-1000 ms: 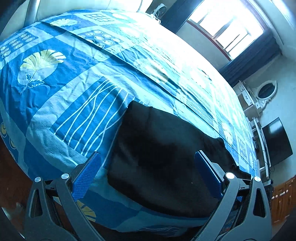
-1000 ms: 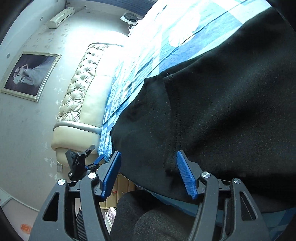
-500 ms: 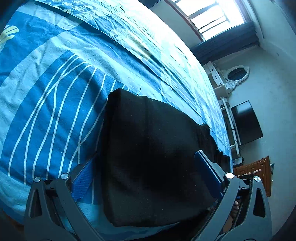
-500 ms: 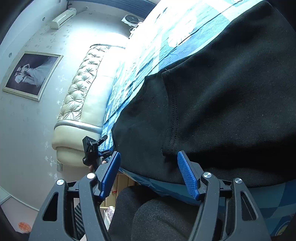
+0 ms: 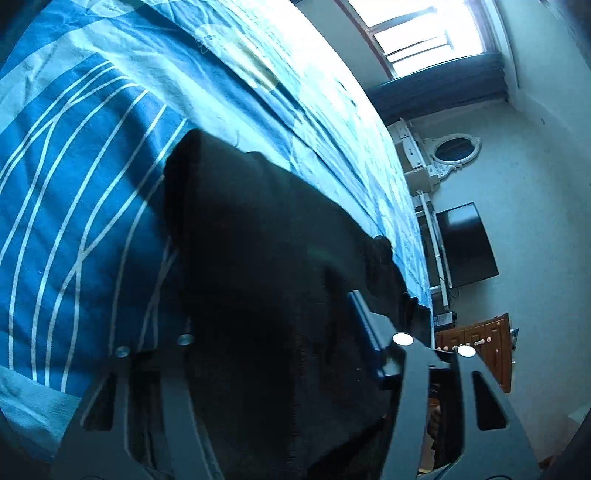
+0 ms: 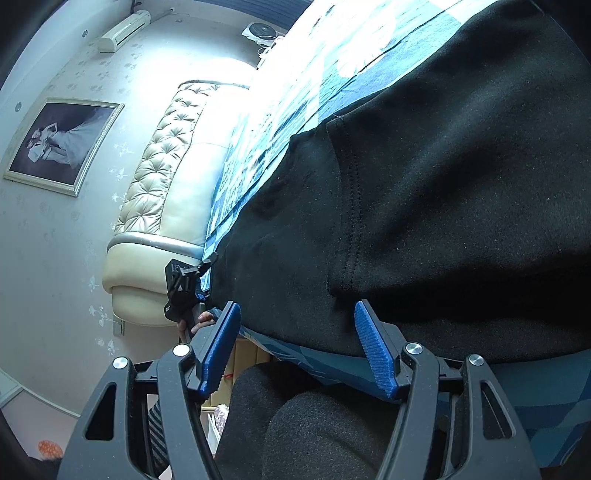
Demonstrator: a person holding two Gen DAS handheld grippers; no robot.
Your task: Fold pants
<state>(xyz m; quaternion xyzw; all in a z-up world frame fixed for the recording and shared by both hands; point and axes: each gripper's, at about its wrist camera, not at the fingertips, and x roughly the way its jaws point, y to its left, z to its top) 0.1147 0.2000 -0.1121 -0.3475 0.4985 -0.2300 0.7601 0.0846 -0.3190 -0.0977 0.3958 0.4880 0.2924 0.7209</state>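
Note:
Black pants (image 5: 266, 236) lie folded on the blue patterned bedspread (image 5: 74, 155) near the bed's edge. My left gripper (image 5: 273, 325) has its jaws closing on the near end of the pants. Bunched cloth fills the gap, hides the left pad and touches the right blue pad (image 5: 364, 325). In the right wrist view the pants (image 6: 424, 184) show a stitched seam. My right gripper (image 6: 295, 332) stands open at their near edge, which hangs over the bedside, its pads apart and not pressing. The left gripper (image 6: 184, 288) and a hand show further along the same edge.
A cream tufted headboard (image 6: 166, 177), a framed picture (image 6: 62, 144) and a wall air conditioner (image 6: 122, 31) lie beyond the bed. A window (image 5: 424, 33), oval mirror (image 5: 452, 149), dark screen (image 5: 465, 243) and wooden drawers (image 5: 476, 347) stand at the other end. A person's dark-clad leg (image 6: 314, 424) is below.
The left gripper sank and tipped down over the pants' end, and its jaws went from wide open to close around the cloth. The right gripper has barely moved and stays open.

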